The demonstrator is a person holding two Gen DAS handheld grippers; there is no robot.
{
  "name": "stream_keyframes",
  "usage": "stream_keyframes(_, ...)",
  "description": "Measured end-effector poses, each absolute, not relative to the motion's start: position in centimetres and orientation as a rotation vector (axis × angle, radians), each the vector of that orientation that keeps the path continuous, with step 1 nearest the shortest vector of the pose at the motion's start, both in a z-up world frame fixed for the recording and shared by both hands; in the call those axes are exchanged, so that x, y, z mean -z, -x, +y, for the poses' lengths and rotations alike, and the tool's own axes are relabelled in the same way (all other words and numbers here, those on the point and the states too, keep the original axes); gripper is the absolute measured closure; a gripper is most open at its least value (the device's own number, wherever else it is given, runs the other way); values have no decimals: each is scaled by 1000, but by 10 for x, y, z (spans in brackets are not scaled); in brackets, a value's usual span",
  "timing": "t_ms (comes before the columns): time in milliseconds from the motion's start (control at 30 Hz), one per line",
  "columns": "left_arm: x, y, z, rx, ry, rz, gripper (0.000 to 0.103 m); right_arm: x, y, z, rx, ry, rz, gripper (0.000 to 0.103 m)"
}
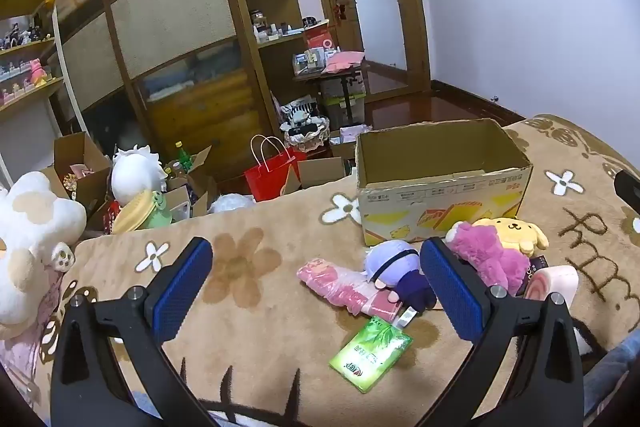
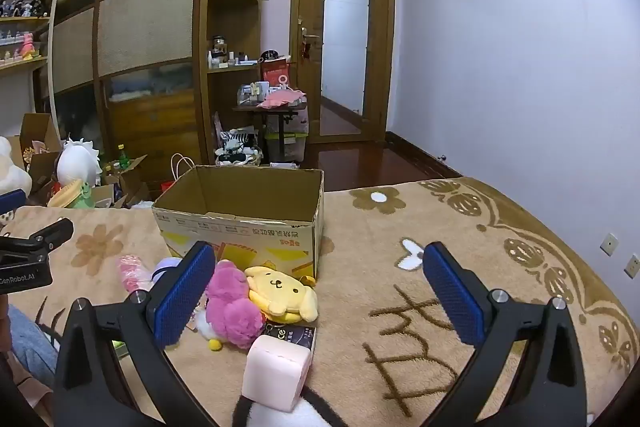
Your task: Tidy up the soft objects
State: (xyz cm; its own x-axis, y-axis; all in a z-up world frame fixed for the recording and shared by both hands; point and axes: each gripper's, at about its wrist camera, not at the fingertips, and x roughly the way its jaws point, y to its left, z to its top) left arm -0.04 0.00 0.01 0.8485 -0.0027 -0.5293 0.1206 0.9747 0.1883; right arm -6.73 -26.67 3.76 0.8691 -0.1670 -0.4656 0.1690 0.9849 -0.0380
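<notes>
Soft tan flower blanket (image 2: 400,307) covers the bed where I work. My left gripper (image 1: 316,281) and right gripper (image 2: 316,283) both stand wide apart, holding nothing, tipped down a bit. Just past them lie the fuzzy pink plush toy (image 2: 232,311) and yellow puppy plush (image 2: 282,293), touching. I think they wait for the open brown cardboard box (image 2: 240,223) behind.

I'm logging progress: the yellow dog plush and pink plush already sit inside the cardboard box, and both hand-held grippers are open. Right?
Not quite. The cardboard box looks empty in the right wrist view; the yellow dog plush and pink plush lie on the blanket in front of it. Both hand-held grippers are open.
</notes>
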Motion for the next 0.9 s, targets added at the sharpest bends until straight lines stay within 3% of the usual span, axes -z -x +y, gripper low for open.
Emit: stream_keyframes(900, 1, 4, -1, 73, -217, 566, 0, -36, 67, -268, 164, -7, 491, 0)
